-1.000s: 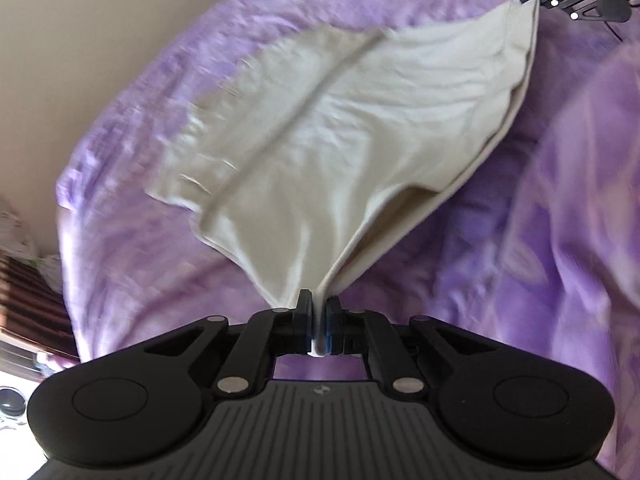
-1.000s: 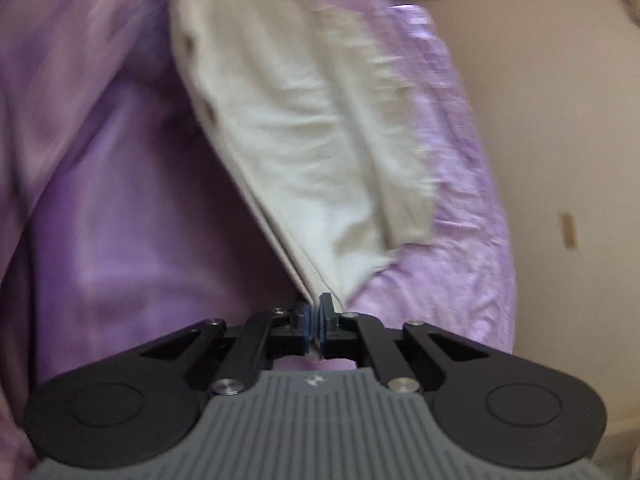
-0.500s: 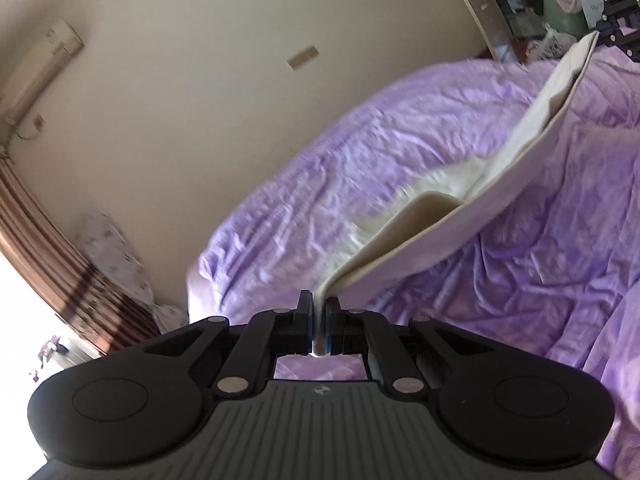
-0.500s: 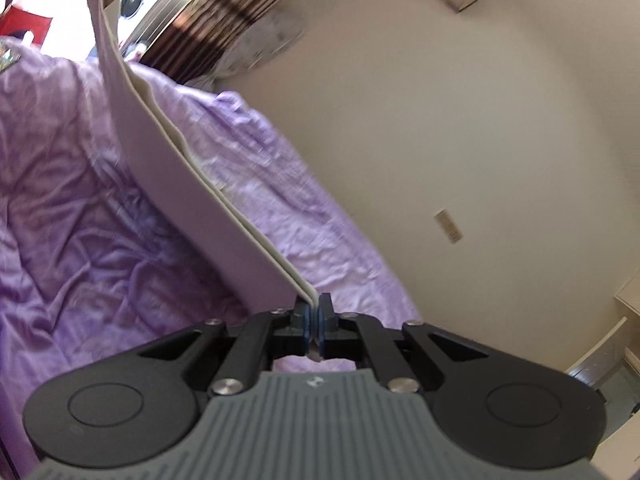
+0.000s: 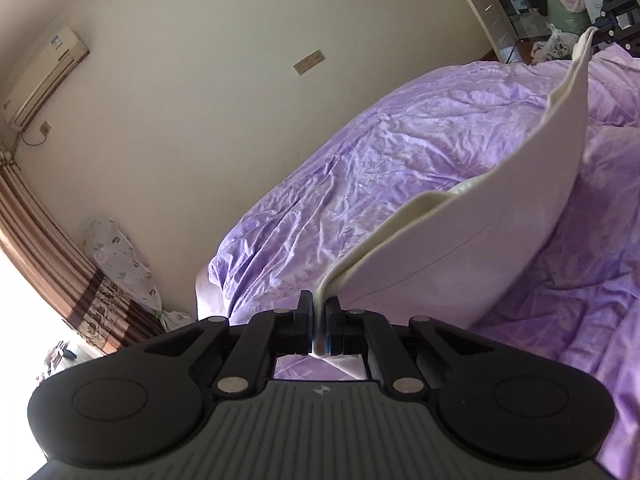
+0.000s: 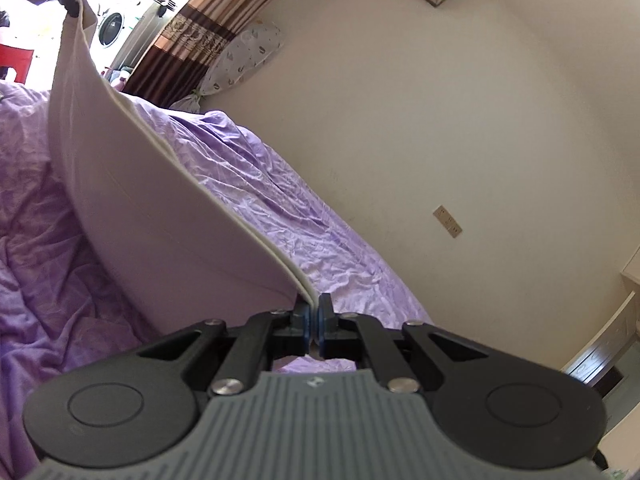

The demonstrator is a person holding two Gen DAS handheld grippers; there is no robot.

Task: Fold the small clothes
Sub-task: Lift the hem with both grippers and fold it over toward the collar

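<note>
Bed point(image 5: 400, 184) under a rumpled purple sheet point(image 6: 304, 216), against a cream wall, with nothing resting flat on it.

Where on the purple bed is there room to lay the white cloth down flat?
The widest bare patch of the purple bedspread lies between the hanging white cloth and the bed's edge by the beige wall. It shows in the right wrist view too. On the cloth's other side, the bedspread is bunched in folds, so laying flat there looks harder.

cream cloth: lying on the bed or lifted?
Lifted. The cream cloth hangs stretched between the left gripper and the right gripper, both shut on its corners, sagging toward the purple bedspread.
</note>
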